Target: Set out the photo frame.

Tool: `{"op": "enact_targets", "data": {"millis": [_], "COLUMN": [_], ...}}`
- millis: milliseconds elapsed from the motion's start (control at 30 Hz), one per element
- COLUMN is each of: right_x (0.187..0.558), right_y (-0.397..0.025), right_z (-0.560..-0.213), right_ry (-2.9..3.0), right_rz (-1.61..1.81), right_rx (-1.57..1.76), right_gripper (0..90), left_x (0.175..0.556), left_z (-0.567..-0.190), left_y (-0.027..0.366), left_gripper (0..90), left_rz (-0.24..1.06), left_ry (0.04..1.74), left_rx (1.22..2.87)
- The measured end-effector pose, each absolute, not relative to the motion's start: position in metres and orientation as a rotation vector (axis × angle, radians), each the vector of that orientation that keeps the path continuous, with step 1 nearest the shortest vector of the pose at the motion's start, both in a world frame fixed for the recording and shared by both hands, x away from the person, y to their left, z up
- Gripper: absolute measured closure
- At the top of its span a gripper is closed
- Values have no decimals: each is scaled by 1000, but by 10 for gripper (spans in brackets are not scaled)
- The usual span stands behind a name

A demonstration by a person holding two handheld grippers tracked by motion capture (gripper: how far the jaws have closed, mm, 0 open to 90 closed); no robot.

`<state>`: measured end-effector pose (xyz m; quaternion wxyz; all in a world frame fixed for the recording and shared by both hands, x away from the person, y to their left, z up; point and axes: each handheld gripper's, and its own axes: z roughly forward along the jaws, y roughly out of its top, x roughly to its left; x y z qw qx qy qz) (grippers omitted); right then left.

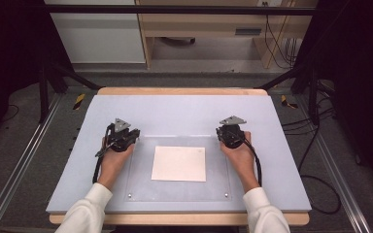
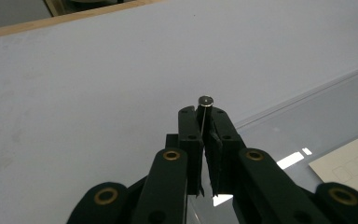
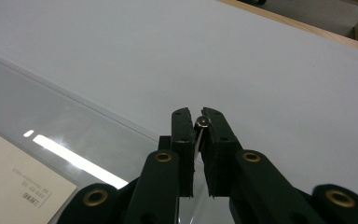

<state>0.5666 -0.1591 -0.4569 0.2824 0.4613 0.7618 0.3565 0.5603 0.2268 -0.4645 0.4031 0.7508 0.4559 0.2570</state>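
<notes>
Both claws sit at the far corners of a clear acrylic sheet (image 1: 141,184) that lies flat on the pale blue counter (image 1: 184,109), with a cream paper sheet (image 1: 179,163) under or on it at centre.

Left claw (image 2: 204,111): jaws closed nearly to touching, pinching a small round metal stud (image 2: 205,101) at the sheet's far-left corner; in the high view this claw (image 1: 122,137) stands at that corner.

Right claw (image 3: 198,117): jaws likewise closed, gripping a matching metal stud (image 3: 202,122) at the far-right corner; the high view places it (image 1: 229,133) there. Two more studs show at the near corners (image 1: 129,196).

Handling judgement: the acrylic sheet appears stiff, smooth and glossy, likely slippery on its faces and prone to scratching or cracking if flexed. The studs are the sound purchase points, though small and round, so a pinch could slip off. Lifting both corners evenly should avoid twisting the sheet. The paper is light and may shift if the sheet tilts.
</notes>
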Motion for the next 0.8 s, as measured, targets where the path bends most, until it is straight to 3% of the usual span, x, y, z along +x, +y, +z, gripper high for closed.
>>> {"op": "enact_targets", "data": {"millis": [200, 800], "right_x": [567, 584], "right_y": [-160, -156], "right_z": [-457, -444], "right_ry": [2038, 2136], "right_rz": [964, 877], "right_rx": [1241, 1363], "right_gripper": [840, 858], "left_x": [559, 572], "left_z": [-462, -447], "left_y": [228, 223], "left_gripper": [835, 850], "left_rz": [645, 585], "left_ry": [1156, 1226], "left_rx": [1839, 1978]}}
